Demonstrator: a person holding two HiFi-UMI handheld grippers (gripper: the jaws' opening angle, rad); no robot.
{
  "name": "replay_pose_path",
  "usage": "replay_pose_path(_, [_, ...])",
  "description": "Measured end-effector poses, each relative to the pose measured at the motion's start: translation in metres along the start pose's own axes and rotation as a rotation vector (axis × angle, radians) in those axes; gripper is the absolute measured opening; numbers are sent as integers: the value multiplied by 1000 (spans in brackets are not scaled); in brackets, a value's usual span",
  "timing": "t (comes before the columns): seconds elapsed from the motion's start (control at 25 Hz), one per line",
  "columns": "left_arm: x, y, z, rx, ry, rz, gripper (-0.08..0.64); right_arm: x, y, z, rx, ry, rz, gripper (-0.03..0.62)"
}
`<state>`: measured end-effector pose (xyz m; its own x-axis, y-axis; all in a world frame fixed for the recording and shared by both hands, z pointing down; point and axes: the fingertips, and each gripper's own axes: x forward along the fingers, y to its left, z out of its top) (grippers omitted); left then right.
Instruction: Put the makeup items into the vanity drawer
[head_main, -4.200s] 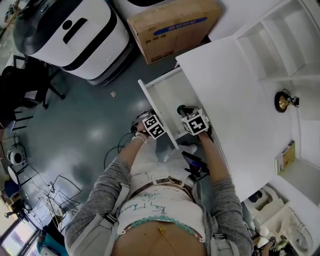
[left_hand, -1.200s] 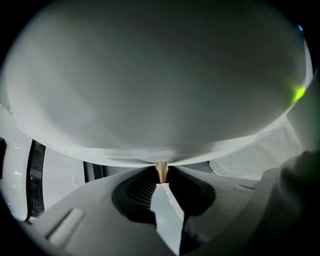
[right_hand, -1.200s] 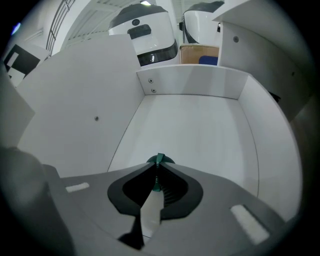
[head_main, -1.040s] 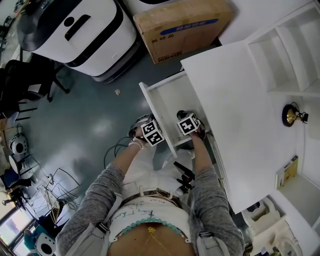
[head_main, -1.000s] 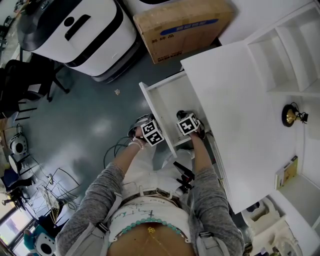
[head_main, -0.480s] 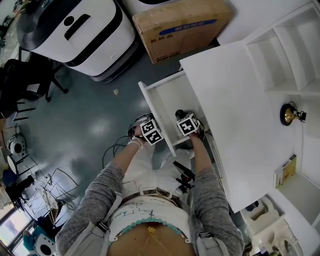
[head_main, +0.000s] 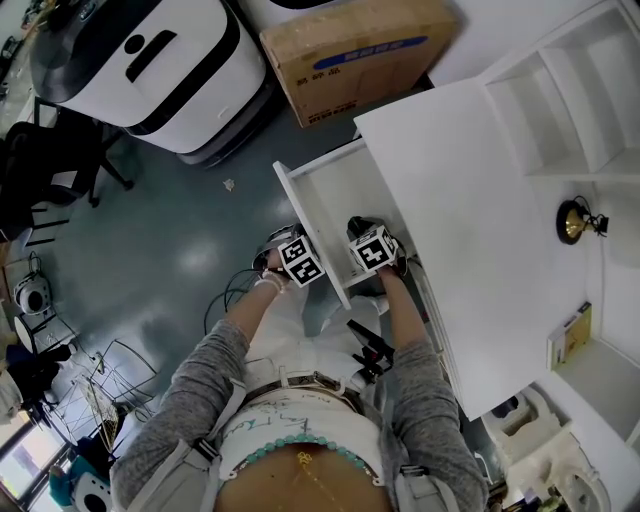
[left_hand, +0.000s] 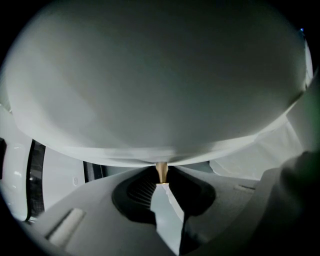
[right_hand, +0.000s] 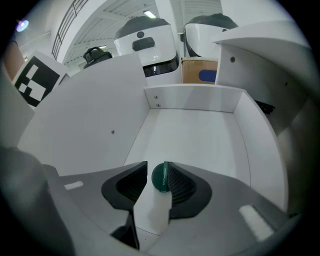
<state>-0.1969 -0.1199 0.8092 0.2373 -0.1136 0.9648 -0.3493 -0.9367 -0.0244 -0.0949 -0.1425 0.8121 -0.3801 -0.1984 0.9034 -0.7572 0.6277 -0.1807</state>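
Release step: my right fingers (right_hand: 186, 189) have just been opening, green-capped tube (right_hand: 161, 177) between them in the drawer (right_hand: 190, 102); left fingers (left_hand: 134, 191) clamp its tan pull (left_hand: 161, 171). Next, lift clear.

A lab or test room, not a home: a white vanity (head_main: 470, 200) stands on a glossy grey floor (head_main: 180, 230) beside bulky white machines (head_main: 150, 70), a cardboard box (head_main: 350, 50) and loose cables (head_main: 235, 290).

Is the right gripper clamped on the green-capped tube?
No: the right gripper has just been opening its jaws, which stand apart, with the green-capped tube between them and a gap beside its cap.
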Motion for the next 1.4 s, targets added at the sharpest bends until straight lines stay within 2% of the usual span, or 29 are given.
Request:
replay_pose_path(0.28, [0, 0, 0, -1, -2, 0, 80, -12, 2, -2, 8, -22, -2, 145])
replay_pose_path(0.6, [0, 0, 2, 1, 0, -1, 80, -33, 4, 4, 27, -79, -6, 71])
replay_pose_path(0.96, [1, 0, 4, 7, -2, -7, 80, -50, 6, 8, 39, -114, -12, 34])
replay_pose_path(1.4, [1, 0, 11, 18, -3, -19, 80, -64, 7, 12, 52, -136, -14, 29])
